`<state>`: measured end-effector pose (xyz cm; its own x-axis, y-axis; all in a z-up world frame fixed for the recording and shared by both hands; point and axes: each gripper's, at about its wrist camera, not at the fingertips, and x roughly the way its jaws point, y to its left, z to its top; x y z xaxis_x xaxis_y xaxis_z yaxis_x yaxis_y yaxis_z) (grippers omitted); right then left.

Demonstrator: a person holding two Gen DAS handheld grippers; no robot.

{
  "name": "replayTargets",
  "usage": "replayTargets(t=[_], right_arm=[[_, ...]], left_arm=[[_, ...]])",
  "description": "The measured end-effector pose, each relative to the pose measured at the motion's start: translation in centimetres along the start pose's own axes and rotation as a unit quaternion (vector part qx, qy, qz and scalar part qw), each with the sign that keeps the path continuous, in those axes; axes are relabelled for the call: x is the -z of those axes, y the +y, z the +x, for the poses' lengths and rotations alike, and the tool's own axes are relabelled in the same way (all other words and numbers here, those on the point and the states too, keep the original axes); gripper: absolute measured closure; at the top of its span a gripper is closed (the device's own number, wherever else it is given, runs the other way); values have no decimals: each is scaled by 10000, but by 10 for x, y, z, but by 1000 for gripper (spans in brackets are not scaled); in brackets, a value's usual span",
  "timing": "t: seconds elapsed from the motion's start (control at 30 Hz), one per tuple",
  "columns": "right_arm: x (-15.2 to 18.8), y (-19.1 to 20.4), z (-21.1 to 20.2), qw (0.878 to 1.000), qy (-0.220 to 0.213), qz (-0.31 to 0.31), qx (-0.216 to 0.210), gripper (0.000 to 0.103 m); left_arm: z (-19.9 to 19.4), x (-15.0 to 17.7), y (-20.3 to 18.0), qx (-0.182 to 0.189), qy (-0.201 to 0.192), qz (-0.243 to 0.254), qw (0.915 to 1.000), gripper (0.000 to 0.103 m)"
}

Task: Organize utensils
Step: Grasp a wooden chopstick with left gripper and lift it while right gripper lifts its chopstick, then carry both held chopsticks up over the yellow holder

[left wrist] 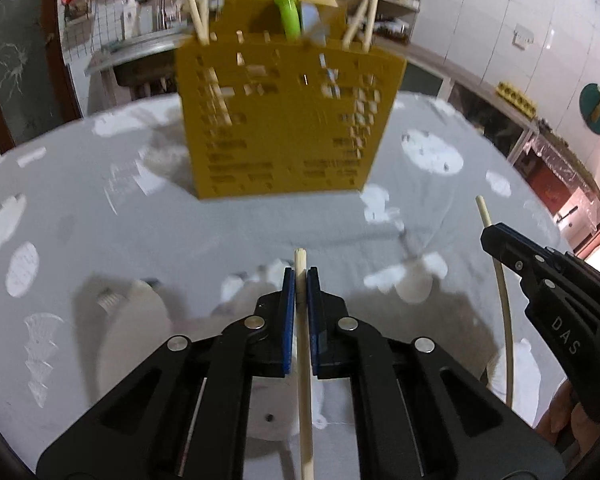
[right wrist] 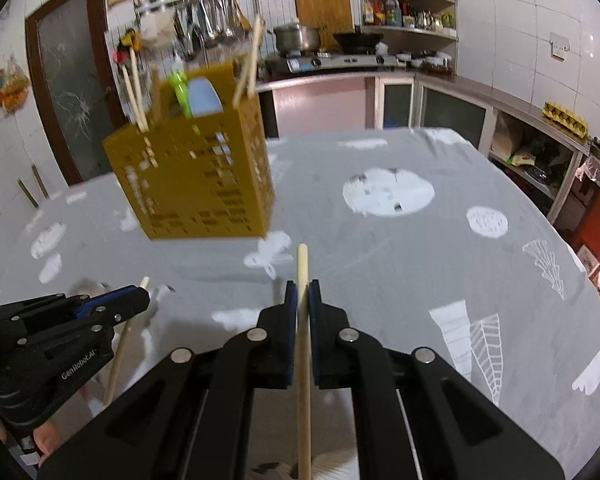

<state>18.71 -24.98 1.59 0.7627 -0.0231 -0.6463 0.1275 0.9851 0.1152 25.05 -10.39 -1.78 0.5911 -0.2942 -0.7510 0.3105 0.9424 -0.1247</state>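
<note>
Chopsticks, light, stiff and slippery, are being pinched near their tips: one (left wrist: 302, 320) in the left gripper (left wrist: 300, 280), one (right wrist: 303, 320) in the right gripper (right wrist: 303, 292), facing the caddy (right wrist: 196, 176) at the table's (right wrist: 380, 260) far edge.

A mustard-yellow perforated utensil basket (left wrist: 288, 120) stands upright on the far part of the table, its slotted front wall blurred. Pale wooden chopsticks (left wrist: 198, 4) lean out of its left and right corners, and between them sit a bright green utensil (left wrist: 288, 8) and a light blue one (right wrist: 204, 96). Nearer, one pale wooden chopstick (left wrist: 302, 280) lies clamped lengthwise between blue pads, tip pointing toward the basket; a second chopstick (right wrist: 303, 276), to its right, is pinched the same way.
</note>
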Motion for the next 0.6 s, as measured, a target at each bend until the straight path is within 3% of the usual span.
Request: replayTargets(t=[0.17, 0.33, 0.6], right_arm=[[-12, 7, -15, 9990, -388, 39, -202, 97], [-21, 13, -26, 9974, -656, 29, -285, 97], [-30, 21, -36, 9919, -1207, -54, -382, 97]], left_arm=[[-35, -13, 9, 27, -675, 66, 9977, 98], [-67, -23, 20, -194, -1279, 65, 9916, 98], [-93, -33, 31, -339, -1869, 81, 9818, 98]])
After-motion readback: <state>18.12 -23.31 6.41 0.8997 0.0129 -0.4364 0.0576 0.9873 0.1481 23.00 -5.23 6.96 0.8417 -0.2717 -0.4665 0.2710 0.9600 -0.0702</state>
